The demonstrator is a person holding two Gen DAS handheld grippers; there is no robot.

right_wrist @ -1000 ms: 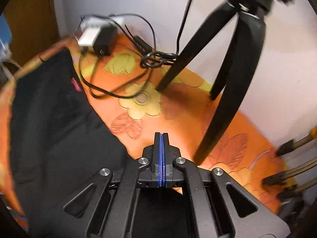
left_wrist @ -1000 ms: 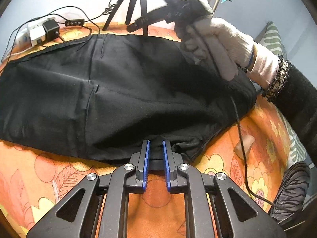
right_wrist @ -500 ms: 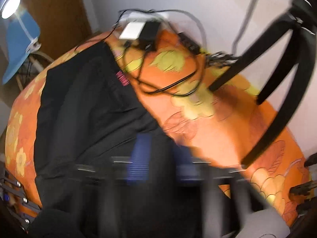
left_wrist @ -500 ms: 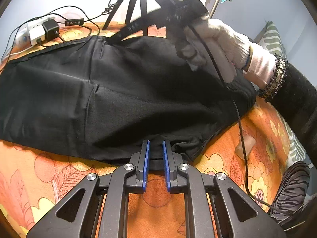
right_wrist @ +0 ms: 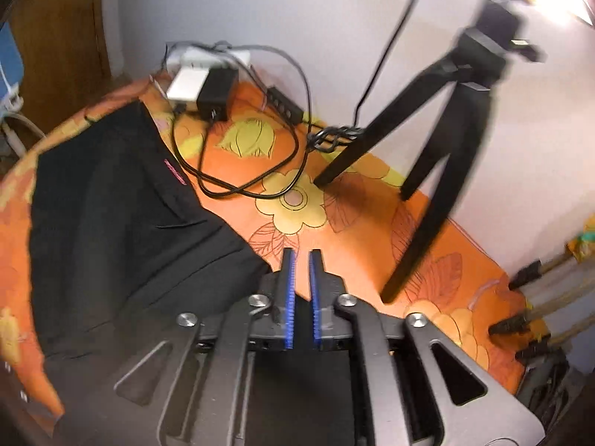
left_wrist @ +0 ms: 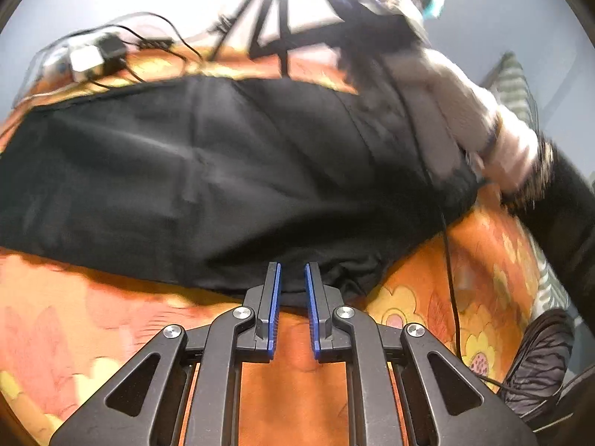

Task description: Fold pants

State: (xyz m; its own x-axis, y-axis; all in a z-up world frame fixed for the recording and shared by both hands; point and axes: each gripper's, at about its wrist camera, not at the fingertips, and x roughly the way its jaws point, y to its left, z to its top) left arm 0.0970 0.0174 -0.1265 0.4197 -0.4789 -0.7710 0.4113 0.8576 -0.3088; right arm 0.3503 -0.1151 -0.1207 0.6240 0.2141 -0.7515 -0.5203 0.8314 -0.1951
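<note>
Black pants [left_wrist: 208,186] lie spread across the orange flowered cloth; they also show in the right wrist view [right_wrist: 111,223], with a pink label at the waist edge. My left gripper [left_wrist: 292,271] is open, its tips at the near edge of the pants, nothing between them. My right gripper [right_wrist: 300,260] is open by a narrow gap and empty, held above the far edge of the pants. In the left wrist view the right gripper [left_wrist: 375,15] is a blur in a white-gloved hand at the upper right.
A black tripod [right_wrist: 438,141] stands on the cloth near the wall. A power strip with plugs and looped cables [right_wrist: 208,85] lies at the far corner. A striped grey thing [left_wrist: 535,364] sits at the right edge. Cable ends [right_wrist: 520,319] stick in at the right.
My right gripper was shut and has opened a little, and it has lifted and swung over the far side of the pants. My left gripper has stayed open at the near edge.
</note>
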